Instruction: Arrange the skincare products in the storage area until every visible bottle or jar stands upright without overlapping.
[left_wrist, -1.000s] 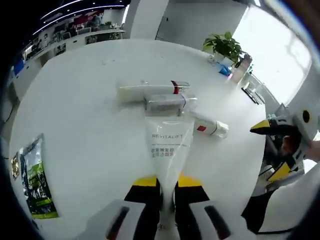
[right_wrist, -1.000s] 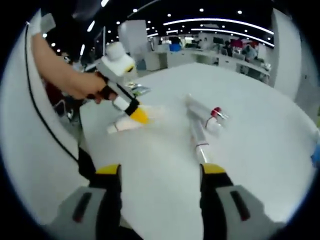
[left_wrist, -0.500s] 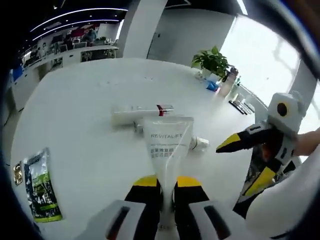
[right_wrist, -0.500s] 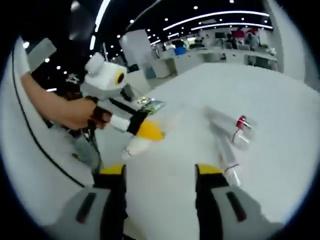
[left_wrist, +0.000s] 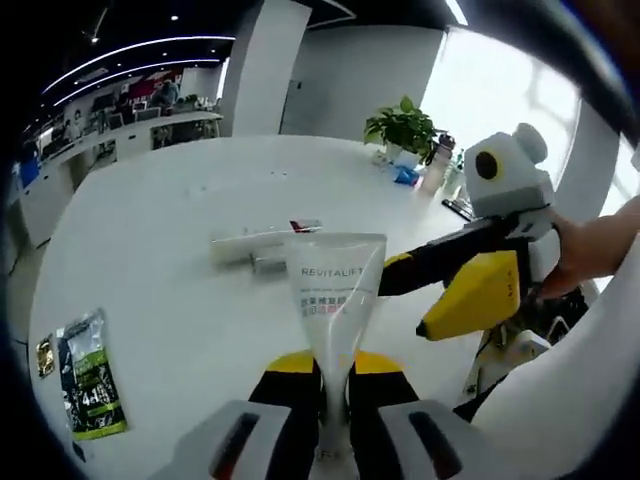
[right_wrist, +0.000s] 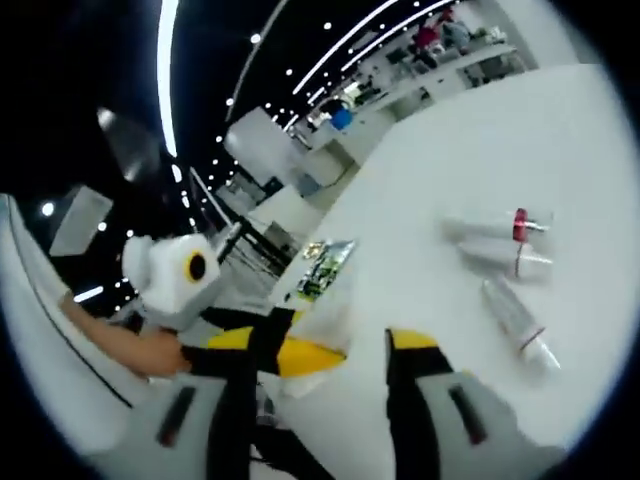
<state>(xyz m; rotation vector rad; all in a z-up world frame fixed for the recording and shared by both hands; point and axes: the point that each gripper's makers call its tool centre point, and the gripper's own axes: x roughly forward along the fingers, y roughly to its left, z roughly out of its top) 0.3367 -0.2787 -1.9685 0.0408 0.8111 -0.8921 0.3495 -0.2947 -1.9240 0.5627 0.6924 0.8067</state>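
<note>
While my left gripper (left_wrist: 335, 365) pinches the narrow lower end of a translucent white squeeze tube printed REVITALIFT (left_wrist: 336, 290) between its yellow-tipped jaws, that tube rises flared end up, lifted above the round white tabletop (left_wrist: 160, 250). Item two, seen from the left gripper view: my right gripper (left_wrist: 440, 300), black with yellow jaw tips, entering from the right just beside the held tube, my right hand (left_wrist: 590, 255) gripping its handle. Item three, in the right gripper view: my right gripper's own jaws stand spread apart with nothing between them, and my left gripper (right_wrist: 300, 355) crosses low in front of them with the pale tube in its grasp. Item four: three slim white skincare tubes lying flat on the table beyond the held one; in the right gripper view these read as a white tube with a red band and clear cap (right_wrist: 495, 228), a second white tube with a thin red stripe (right_wrist: 505, 260) just beside it, and a third white tube with a small red mark (right_wrist: 518, 325) nearer me and angled away. Item five: a green printed sachet (left_wrist: 90, 375) lying flat near the table's left edge, well apart from the tubes. Item six: a green potted plant (left_wrist: 403, 125) at the table's far edge.
</note>
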